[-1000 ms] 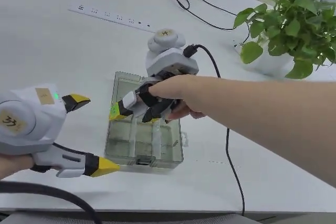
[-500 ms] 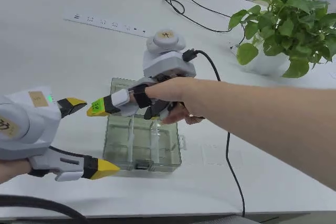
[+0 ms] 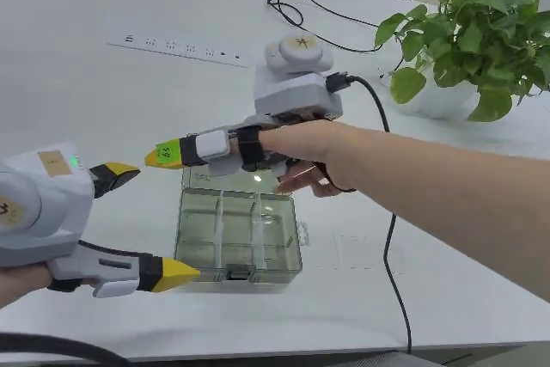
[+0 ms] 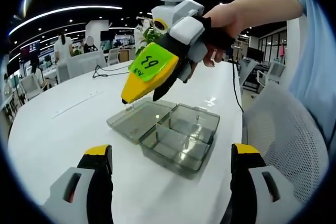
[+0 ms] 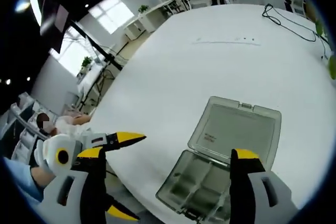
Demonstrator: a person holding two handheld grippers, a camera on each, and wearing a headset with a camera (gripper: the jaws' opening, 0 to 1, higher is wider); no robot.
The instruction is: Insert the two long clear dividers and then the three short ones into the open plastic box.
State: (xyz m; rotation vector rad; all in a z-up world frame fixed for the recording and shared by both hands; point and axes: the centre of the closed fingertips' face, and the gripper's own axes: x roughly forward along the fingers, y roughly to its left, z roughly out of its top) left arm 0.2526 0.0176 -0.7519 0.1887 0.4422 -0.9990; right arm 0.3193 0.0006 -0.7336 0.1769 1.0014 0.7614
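- Plastic box (image 3: 206,271) lies open at 3 o'clock of left gripper (image 3: 156,221), 5 o'clock below right gripper (image 3: 172,159).
- Both grippers gape wide, holding nothing.

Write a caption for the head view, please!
Yellow-tipped left gripper and right gripper, both open, hover by the clear plastic box, lid open, on a white table.

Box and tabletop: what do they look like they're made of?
Box: clear, grey-tinted hard plastic with a glossy finish; its walls and lid are see-through. Table: smooth white surface with a slight sheen, probably laminate or painted board. Soft reflections near the box suggest that, but the core can't be told.
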